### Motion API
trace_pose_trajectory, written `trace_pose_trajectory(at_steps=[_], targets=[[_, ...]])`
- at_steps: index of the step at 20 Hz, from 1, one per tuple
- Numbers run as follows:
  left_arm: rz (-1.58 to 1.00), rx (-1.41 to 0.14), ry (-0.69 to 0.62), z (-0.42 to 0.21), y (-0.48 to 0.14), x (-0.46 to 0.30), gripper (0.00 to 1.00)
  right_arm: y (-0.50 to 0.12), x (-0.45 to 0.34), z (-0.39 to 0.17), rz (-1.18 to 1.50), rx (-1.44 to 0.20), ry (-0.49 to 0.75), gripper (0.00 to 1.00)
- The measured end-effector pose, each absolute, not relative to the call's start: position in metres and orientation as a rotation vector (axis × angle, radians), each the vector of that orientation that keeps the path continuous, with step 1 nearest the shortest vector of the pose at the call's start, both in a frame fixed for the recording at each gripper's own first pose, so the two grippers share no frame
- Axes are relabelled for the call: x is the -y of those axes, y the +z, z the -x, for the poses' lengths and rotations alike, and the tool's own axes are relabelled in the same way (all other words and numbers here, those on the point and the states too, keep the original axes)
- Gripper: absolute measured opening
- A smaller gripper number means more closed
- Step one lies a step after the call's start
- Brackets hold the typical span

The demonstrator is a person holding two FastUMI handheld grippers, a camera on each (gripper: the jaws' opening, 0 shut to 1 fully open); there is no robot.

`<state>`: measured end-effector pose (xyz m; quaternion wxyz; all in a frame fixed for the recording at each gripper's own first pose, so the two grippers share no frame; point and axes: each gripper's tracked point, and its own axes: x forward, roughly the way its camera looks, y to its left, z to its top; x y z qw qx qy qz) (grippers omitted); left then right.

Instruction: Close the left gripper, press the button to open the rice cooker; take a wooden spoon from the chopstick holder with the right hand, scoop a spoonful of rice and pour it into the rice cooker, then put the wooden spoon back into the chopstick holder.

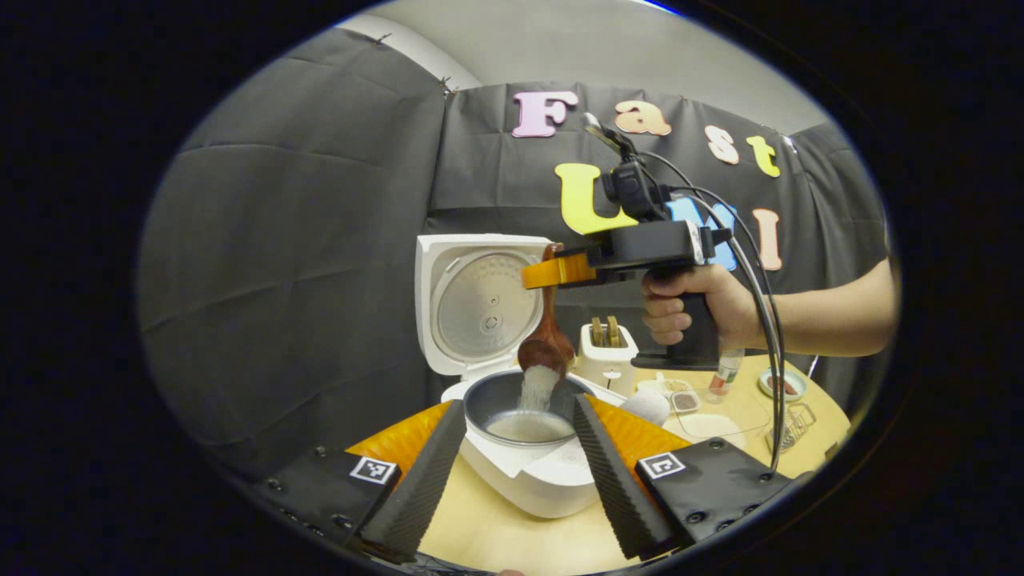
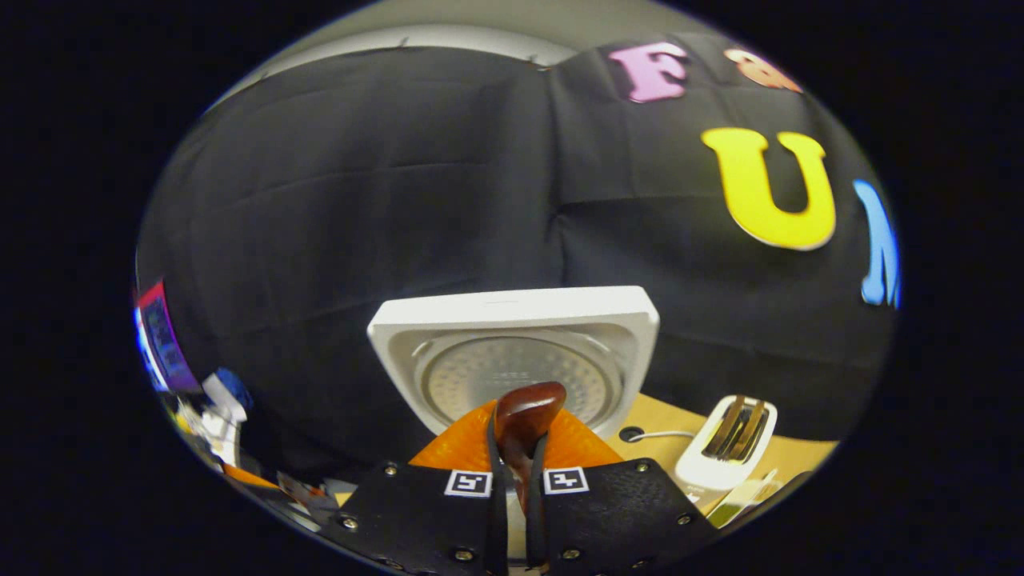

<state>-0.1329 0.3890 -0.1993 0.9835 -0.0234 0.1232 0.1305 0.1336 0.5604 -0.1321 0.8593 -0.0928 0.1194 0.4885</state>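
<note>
the left tongs (image 1: 518, 448) sit nearest in the left gripper view, their two ridged fingers (image 1: 416, 480) spread wide apart with nothing between them but open air, framing the front rim of the white square rice cooker (image 1: 528, 472). the cooker stands on the pale wooden surface (image 1: 496, 536), with bare wood in front of it toward the near edge. its grey round inner pot (image 1: 524, 408) is open to the top, a layer of white rice (image 1: 530, 426) lying in the bottom. just above the pot's far rim hangs the dark brown wooden spoon (image 1: 547, 340), bowl down and handle nearly upright, and a stream of rice falls from its bowl into the pot. the spoon's handle is clamped in the right tongs (image 1: 552, 270), held by a hand (image 1: 696, 308) reaching in from the right of the cooker, cables trailing down from the tool. in the right gripper view those right tongs (image 2: 516, 488) are pressed together on the handle of the spoon (image 2: 524, 420), whose rounded end sticks up between them. behind the pot the cooker's white lid (image 1: 476, 300) stands raised, its metal inner plate facing forward. to the right of the cooker, behind the spoon, sits a small white toaster (image 1: 606, 352), and farther right small dishes and a wire rack lie near the surface's far right edge.
</note>
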Motion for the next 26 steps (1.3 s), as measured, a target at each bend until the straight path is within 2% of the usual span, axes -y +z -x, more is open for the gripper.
trace_pose_trajectory(at_steps=[1,2,3,4,8,13,14,15,16,17,18,20,26], targets=[[0.052,-0.245,0.264,0.132,-0.197,-0.389,0.9,-0.132,-0.565,-0.128,0.248,-0.219,1.055,0.09],[0.053,-0.242,0.268,0.132,-0.197,-0.389,0.94,-0.132,-0.567,-0.126,0.283,-0.196,1.076,0.09],[0.053,-0.24,0.27,0.133,-0.196,-0.39,0.9,-0.131,-0.565,-0.125,0.31,-0.178,1.088,0.09],[0.054,-0.237,0.272,0.135,-0.195,-0.392,0.95,-0.131,-0.565,-0.124,0.324,-0.163,1.093,0.1],[0.057,-0.238,0.274,0.142,-0.193,-0.393,0.95,-0.12,-0.561,-0.126,0.253,-0.157,1.076,0.09],[0.073,-0.219,0.245,0.14,-0.183,-0.381,0.94,-0.092,-0.528,-0.147,-0.093,-0.3,0.955,0.09],[0.071,-0.218,0.239,0.139,-0.181,-0.379,0.9,-0.092,-0.52,-0.156,-0.179,-0.332,0.935,0.09],[0.068,-0.216,0.231,0.136,-0.178,-0.375,0.94,-0.091,-0.511,-0.163,-0.253,-0.359,0.913,0.09],[0.066,-0.214,0.221,0.134,-0.177,-0.37,0.94,-0.091,-0.5,-0.172,-0.306,-0.379,0.889,0.09],[0.063,-0.214,0.211,0.131,-0.176,-0.366,0.9,-0.094,-0.489,-0.178,-0.333,-0.391,0.866,0.09],[0.059,-0.215,0.201,0.129,-0.177,-0.361,0.95,-0.092,-0.474,-0.179,-0.349,-0.394,0.84,0.09],[0.051,-0.217,0.176,0.125,-0.175,-0.349,0.89,-0.093,-0.437,-0.181,-0.374,-0.399,0.79,0.09],[0.021,-0.198,0.098,0.099,-0.167,-0.309,0.9,-0.099,-0.349,-0.184,-0.473,-0.406,0.667,0.09]])
